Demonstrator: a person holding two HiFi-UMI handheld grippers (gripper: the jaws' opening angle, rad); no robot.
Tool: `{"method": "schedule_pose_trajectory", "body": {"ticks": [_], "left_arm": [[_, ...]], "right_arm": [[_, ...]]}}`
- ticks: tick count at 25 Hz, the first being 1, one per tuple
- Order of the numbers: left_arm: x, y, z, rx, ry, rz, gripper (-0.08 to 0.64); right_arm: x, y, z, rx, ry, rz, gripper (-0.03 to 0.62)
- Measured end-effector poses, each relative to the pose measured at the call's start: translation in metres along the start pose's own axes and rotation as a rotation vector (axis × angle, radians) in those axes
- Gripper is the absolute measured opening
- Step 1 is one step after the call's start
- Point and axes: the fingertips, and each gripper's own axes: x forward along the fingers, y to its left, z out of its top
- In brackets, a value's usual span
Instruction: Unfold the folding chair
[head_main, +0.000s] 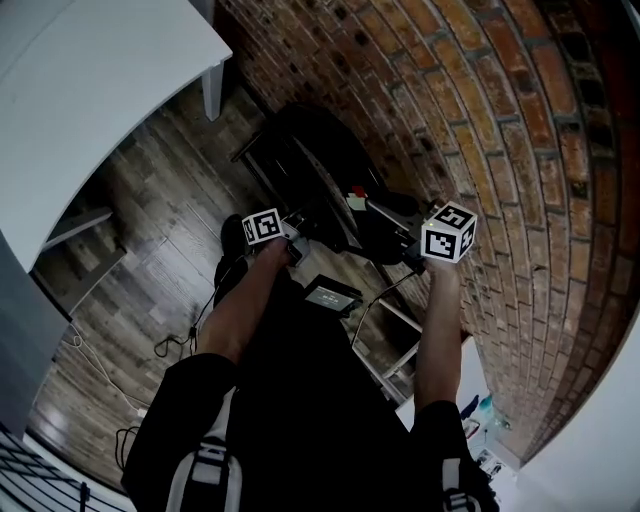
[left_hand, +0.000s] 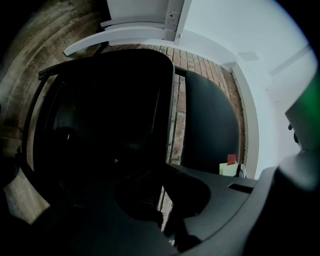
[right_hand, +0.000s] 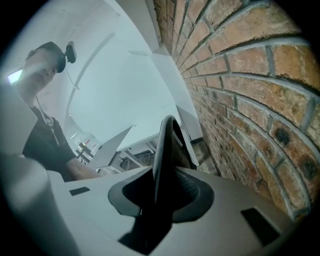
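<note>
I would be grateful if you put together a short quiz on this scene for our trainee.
1. True or false: the right gripper grips an edge of the folding chair.
2. The wall behind the chair is: A brick, B tile, C glass.
3. Fill in: the floor is laid in ____ planks.
Key: 1 true; 2 A; 3 wood.

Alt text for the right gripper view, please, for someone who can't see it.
The right gripper has its jaws closed on the thin black edge of the folding chair, which rises straight up between them. A brick wall fills the right side, and a person in dark clothing shows at the far left.
</note>
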Motion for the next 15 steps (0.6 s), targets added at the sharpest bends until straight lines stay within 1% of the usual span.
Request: {"method": "schedule_pose_trajectory", "body": {"ticks": [2,4,6,7,10,13,15], "left_arm": [[-0.006,-0.001,0.0,-0.006,0.01,-0.003,0.025],[-0.014,-0.007,-0.002,-0.019,0.015,-0.026,0.025],[-0.026,-0.018,-0.005,-0.039,0.013,-0.052,0.025],[-0.033,-0.021,-0.005,-0.031,0.012,-0.053,0.025],[-0.045,-0.016,0.0,0.007,-0.001,-0.028,0.025],[-0.051,-0.006,0.001,0.001,-0.034,-0.012,0.025],[-0.062,-0.006,-0.002,-0.015,-0.053,-0.01,0.025]], "right_arm": [[0.004,0.007,-0.002,-0.007,0.0,-0.008,0.106],[0.007,0.018,-0.003,-0.015,0.002,-0.014,0.106],[0.011,0.036,-0.003,-0.026,0.006,-0.021,0.106],[0.012,0.046,-0.003,-0.032,0.007,-0.025,0.106],[0.02,0.057,-0.005,-0.04,0.0,-0.028,0.106],[0.027,0.059,-0.012,-0.044,-0.001,-0.029,0.106],[0.032,0.07,-0.018,-0.054,0.004,-0.03,0.106]]}}
